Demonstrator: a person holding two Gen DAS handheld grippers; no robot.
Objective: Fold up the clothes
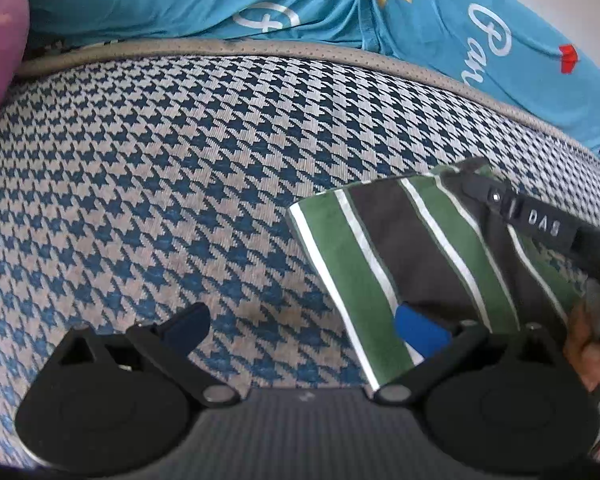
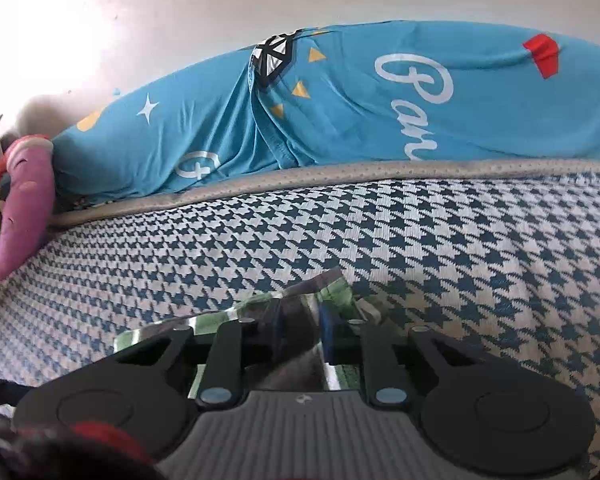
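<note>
With my right gripper [image 2: 300, 330] pinching the striped cloth [image 1: 400, 256] on the houndstooth mattress [image 1: 160, 200], I am holding my left gripper [image 1: 300, 326] spread wide beside the cloth's left edge, stripes running away toward the mattress's piped border [image 1: 220, 46].

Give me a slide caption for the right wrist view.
Right gripper shut on striped cloth over houndstooth mattress, blue sheet behind.
</note>
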